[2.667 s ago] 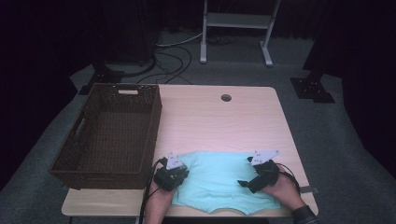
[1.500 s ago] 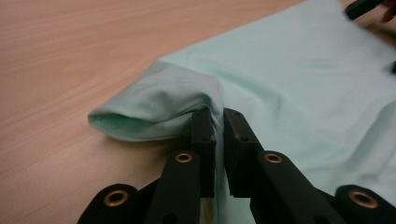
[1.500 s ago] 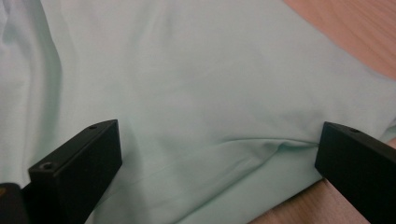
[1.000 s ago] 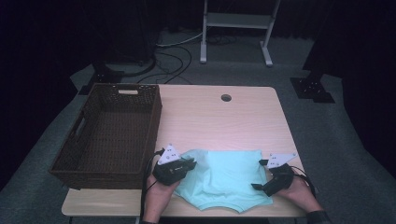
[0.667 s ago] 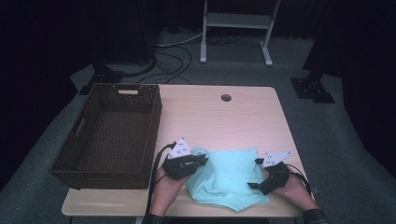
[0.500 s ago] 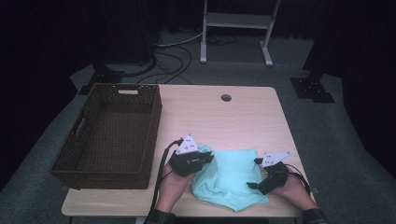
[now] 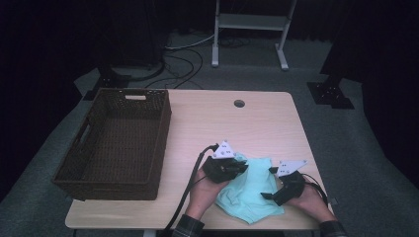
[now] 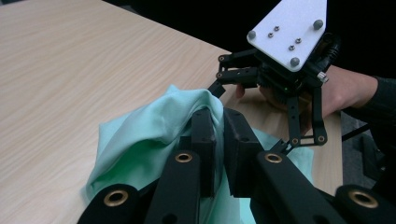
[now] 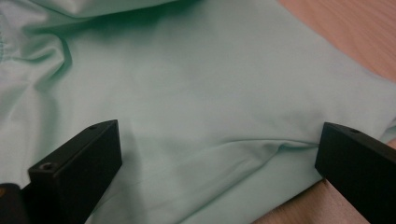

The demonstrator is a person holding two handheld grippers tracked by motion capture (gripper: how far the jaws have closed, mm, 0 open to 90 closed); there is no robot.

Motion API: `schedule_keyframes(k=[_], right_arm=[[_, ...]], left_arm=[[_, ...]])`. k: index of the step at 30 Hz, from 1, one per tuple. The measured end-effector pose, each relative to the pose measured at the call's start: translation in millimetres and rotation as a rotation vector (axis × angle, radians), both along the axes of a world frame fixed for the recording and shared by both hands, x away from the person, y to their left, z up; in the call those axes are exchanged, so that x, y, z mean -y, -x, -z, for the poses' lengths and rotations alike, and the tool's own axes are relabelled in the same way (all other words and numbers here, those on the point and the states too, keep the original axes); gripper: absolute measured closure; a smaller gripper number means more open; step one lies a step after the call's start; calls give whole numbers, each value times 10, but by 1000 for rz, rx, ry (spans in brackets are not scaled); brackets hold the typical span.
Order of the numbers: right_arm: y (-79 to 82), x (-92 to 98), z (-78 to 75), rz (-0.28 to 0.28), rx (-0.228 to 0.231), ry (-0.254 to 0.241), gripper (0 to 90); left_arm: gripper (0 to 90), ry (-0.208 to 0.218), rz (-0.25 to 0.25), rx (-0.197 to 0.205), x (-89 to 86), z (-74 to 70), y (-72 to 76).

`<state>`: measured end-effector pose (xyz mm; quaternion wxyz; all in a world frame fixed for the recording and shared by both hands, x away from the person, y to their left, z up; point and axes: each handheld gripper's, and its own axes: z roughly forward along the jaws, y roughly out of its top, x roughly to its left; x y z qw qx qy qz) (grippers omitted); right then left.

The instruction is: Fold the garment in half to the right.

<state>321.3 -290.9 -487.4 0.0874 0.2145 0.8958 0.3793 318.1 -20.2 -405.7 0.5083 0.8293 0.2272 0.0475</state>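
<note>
A mint-green cloth (image 7: 249, 192) lies bunched at the table's front edge, between the two hands. My left gripper (image 7: 241, 168) is shut on a fold of the cloth (image 8: 140, 140) and holds that fold lifted a little off the wood; in the left gripper view the fabric drapes over the closed left gripper (image 8: 218, 119). My right gripper (image 7: 268, 183) sits at the cloth's right side with its jaws spread wide. In the right gripper view the cloth (image 9: 210, 84) lies flat between and beyond the open right gripper (image 9: 219, 154), with nothing pinched.
A dark wicker basket (image 7: 163, 128) stands on the left half of the table (image 7: 257, 123). A small round hole (image 7: 239, 103) sits near the table's far edge. Cables and a metal stand are on the floor behind.
My left gripper has moved to the right with the cloth's left edge, folding the cloth over toward the right gripper. The cloth now covers less of the table. The right gripper has stayed put.
</note>
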Motion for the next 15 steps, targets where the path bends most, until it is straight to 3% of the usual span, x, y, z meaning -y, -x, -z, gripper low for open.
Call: schedule_keyframes(k=[9,15], right_arm=[[2,-2,-1,1,-3,-2,0],[-1,-1,-1,-1,-2,-2,0]], left_arm=[[842,-17,34,-55,344,187,-118],[842,-56,31,-105,552,381,-229]])
